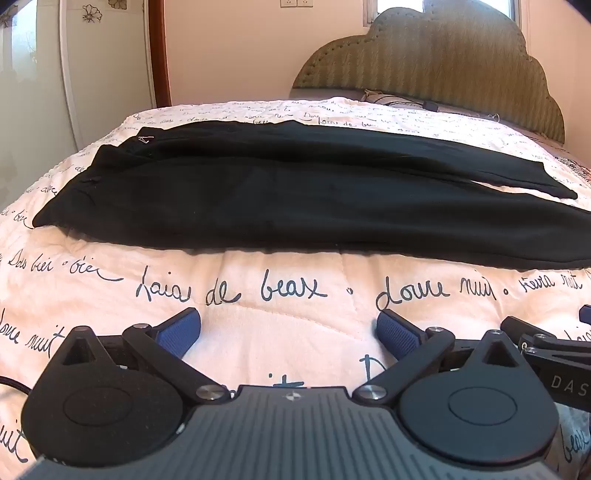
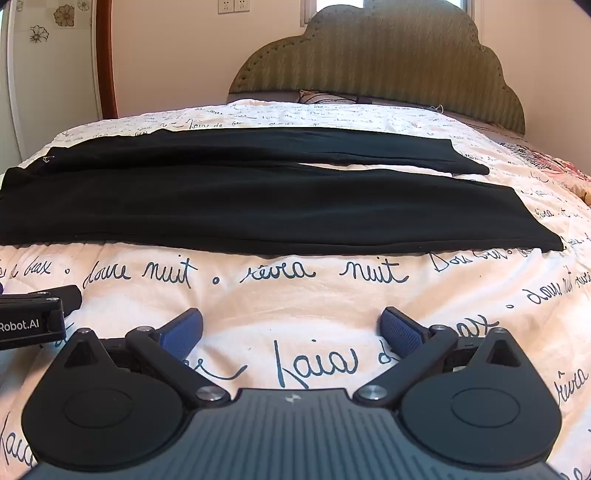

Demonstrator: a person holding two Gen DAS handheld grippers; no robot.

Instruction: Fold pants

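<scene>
Both pant legs (image 2: pixel 258 210) partly cut off left

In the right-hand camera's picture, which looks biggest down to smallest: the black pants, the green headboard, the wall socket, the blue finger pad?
1. black pants
2. green headboard
3. blue finger pad, though it sits right at the camera, so it only looks large
4. wall socket, cut off by the top edge

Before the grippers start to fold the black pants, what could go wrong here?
1. The pants lie on a soft quilt; an open gripper, left or right, may pinch quilt together with cloth.
2. The two legs lie apart at the cuffs, so the fold may come out uneven.
</scene>
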